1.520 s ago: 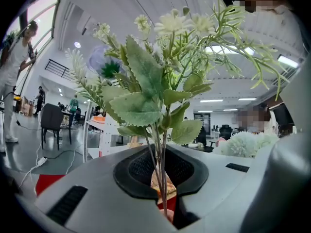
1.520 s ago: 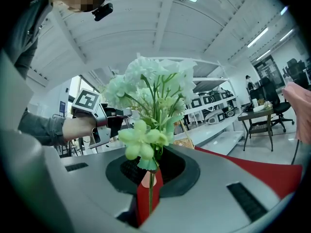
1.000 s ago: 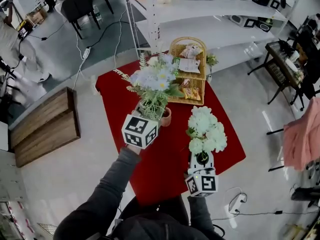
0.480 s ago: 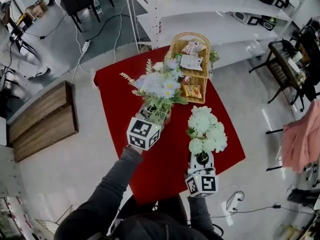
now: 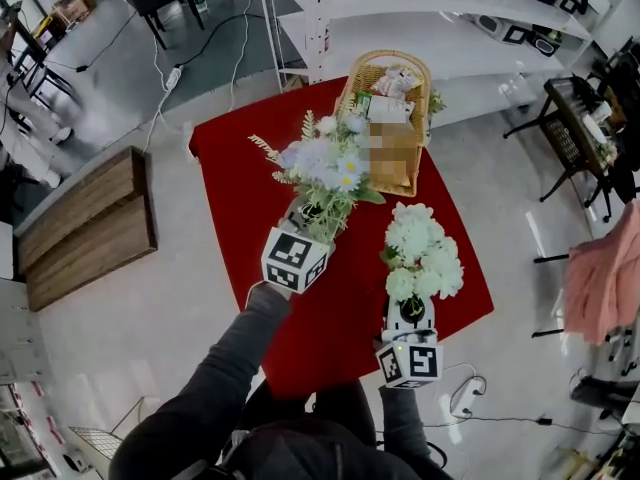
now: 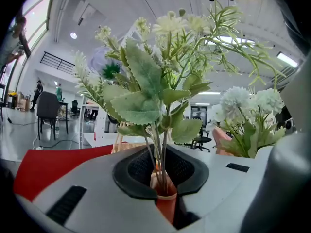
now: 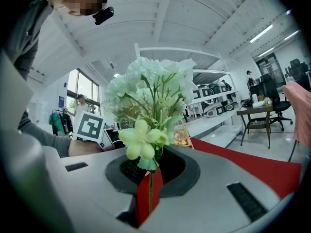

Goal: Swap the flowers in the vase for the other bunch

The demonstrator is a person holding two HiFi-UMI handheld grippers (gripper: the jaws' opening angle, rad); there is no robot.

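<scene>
Head view from above, with both gripper views. A red table (image 5: pixel 240 158) carries a wicker basket (image 5: pixel 400 183) at its far corner.

The left gripper (image 5: pixel 308 226) stands over the middle of the table. Its jaws are drawn narrow on the stems of the mixed bunch (image 5: pixel 325 163), which has pale blue and white blooms and broad green leaves. In the left gripper view the stems pass upright between the pads of the left gripper (image 6: pixel 163 178). Directly below them they enter the rim of the terracotta vase (image 6: pixel 165 200).

The right gripper (image 5: pixel 410 313) is held near the table's right edge, well apart from the left one. Its jaws are closed narrow on the thin stem of the white bunch (image 5: pixel 422 253). This bunch stands upright above the right gripper (image 7: pixel 148 178) in its own view.

Change from one second ago: the mixed bunch and the left gripper have come down. The vase, then visible just beside the left gripper's marker cube, is now covered by foliage in the head view. The right gripper and the white bunch keep their place over the table. Both pairs of jaws are as narrow as before.
</scene>
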